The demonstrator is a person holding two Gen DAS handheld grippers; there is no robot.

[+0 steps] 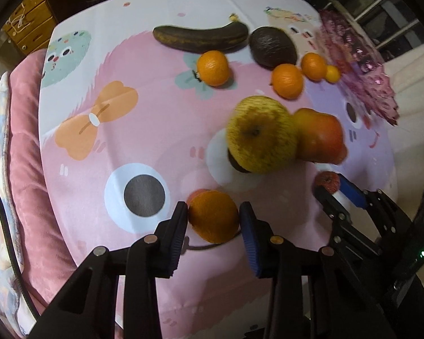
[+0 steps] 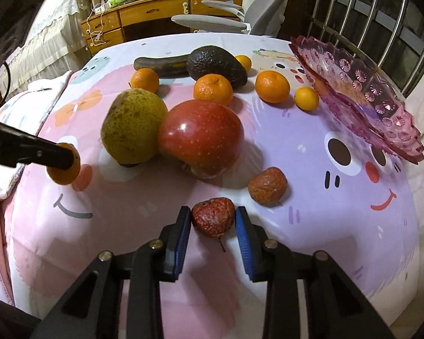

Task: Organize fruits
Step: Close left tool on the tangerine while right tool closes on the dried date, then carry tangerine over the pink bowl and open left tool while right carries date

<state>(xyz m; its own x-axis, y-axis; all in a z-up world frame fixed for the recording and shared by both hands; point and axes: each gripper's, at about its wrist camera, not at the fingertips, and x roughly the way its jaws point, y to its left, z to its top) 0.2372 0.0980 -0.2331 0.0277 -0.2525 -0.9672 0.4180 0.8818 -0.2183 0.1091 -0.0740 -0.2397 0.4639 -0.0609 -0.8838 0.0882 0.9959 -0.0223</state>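
The left gripper (image 1: 213,214) is clamped on a small orange (image 1: 213,216), both pads pressing its sides. The right gripper (image 2: 213,220) is clamped on a red lychee (image 2: 213,220), its stem hanging below the pads.

Just beyond the right gripper, a second, browner lychee (image 2: 267,186) lies on the cloth, apart from the held one. Further out, a red apple (image 2: 200,138) and a spotted green-yellow pear (image 2: 132,127) touch each other and occupy the middle of the table. Behind them lie three mandarins (image 2: 213,89), a smaller kumquat (image 2: 306,99), a dark avocado (image 2: 214,63) and a blackened banana (image 2: 161,66); another small orange fruit sits partly hidden behind the avocado.

A pink glass fruit dish (image 2: 359,96) stands at the right edge of the table, tilted in this view, with the kumquat just beside its rim.

The cartoon-printed tablecloth (image 2: 311,226) is bare around and in front of the right gripper. A pink cushion (image 1: 25,152) borders the left edge. A wooden desk (image 2: 155,11) and a grey chair (image 2: 212,22) stand behind the far edge.

No writing is legible.
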